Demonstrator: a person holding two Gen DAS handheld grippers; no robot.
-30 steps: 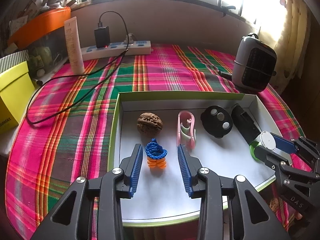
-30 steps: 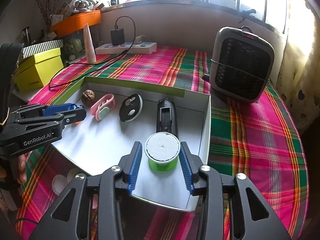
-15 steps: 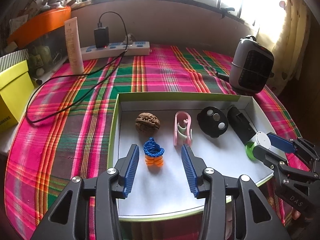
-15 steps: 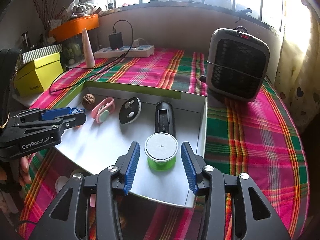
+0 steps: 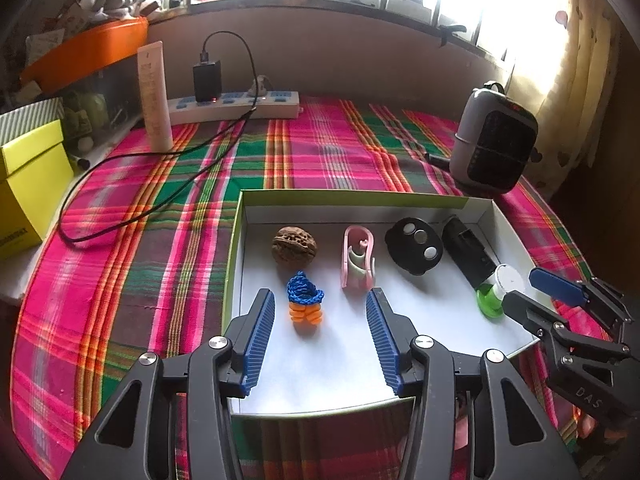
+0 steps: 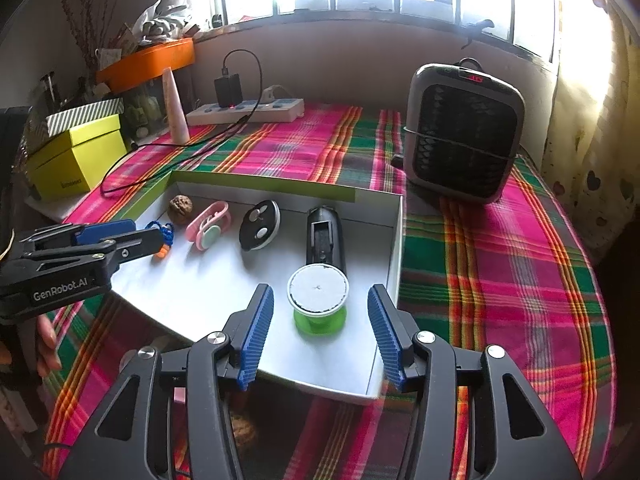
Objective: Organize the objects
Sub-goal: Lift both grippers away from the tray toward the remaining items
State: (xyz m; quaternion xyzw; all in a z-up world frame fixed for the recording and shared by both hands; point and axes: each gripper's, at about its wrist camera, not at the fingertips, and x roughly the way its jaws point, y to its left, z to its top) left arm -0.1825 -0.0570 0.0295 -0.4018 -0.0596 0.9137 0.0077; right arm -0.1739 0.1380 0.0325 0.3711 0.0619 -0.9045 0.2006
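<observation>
A white tray with a green rim (image 5: pixel 352 195) (image 6: pixel 256 184) lies on the plaid cloth. In it lie a walnut (image 5: pixel 294 246), a blue and orange knotted charm (image 5: pixel 305 298), a pink clip (image 5: pixel 358 258), a black round remote (image 5: pixel 414 245), a black oblong case (image 5: pixel 468 250) and a green spool with a white top (image 6: pixel 318 298). My left gripper (image 5: pixel 320 338) is open and empty, with the charm just beyond and between its fingertips. My right gripper (image 6: pixel 320 330) is open and empty, just short of the spool.
A grey fan heater (image 6: pixel 464 136) stands right of the tray. A power strip with a charger and cable (image 5: pixel 236 100), a white tube (image 5: pixel 154 96), a yellow box (image 5: pixel 28 184) and an orange bin (image 5: pixel 88 50) stand at the back and left.
Both grippers have opened wider and drawn back from the tray. The right one has let go of the green spool, which now stands free in the tray. The charm lies free.
</observation>
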